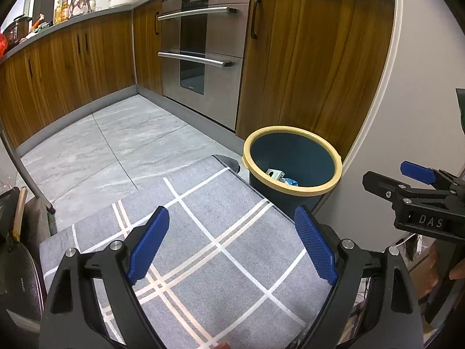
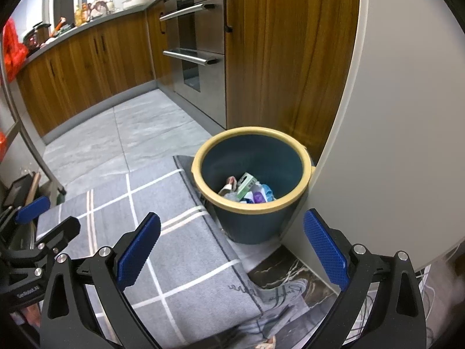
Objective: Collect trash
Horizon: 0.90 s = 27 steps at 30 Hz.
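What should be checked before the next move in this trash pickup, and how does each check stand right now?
1. Left gripper open and empty: ok.
2. Right gripper open and empty: ok.
3. Trash bin upright, mouth uncovered: ok.
4. Room left in bin above the wrappers: ok.
5. Loose trash visible on the grey checked mat: not ok, none seen.
6. Trash elsewhere beyond both views: cannot tell.

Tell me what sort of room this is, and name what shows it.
Most likely a home kitchen: a built-in steel oven set among wooden cabinets, a cluttered countertop above them, and a tiled floor with a trash bin beside a grey checked mat.
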Tool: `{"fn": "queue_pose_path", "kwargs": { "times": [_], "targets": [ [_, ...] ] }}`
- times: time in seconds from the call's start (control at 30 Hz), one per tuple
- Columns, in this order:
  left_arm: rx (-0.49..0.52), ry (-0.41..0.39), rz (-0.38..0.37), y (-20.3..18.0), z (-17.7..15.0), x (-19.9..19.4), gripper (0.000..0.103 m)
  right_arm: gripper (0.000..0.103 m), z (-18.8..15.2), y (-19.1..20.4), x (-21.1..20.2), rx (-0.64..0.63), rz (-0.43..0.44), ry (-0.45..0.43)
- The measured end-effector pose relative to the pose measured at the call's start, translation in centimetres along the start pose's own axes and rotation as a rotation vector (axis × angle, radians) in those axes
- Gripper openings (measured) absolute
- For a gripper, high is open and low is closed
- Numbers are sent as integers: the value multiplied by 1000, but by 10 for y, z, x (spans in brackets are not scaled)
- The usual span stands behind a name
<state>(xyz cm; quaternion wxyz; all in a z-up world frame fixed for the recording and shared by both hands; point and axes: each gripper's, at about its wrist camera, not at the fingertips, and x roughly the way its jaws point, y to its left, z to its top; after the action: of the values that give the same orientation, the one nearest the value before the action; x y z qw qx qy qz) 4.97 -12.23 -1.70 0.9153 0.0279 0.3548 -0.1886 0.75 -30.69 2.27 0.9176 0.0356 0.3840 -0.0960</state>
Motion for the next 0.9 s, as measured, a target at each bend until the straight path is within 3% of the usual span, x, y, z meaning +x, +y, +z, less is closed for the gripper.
{"fn": "queue_pose_path", "kwargs": {
  "times": [0.9],
  "targets": [
    [12, 1, 12, -1, 0, -1, 87, 98, 0, -1, 0, -2, -1, -1]
  ]
}}
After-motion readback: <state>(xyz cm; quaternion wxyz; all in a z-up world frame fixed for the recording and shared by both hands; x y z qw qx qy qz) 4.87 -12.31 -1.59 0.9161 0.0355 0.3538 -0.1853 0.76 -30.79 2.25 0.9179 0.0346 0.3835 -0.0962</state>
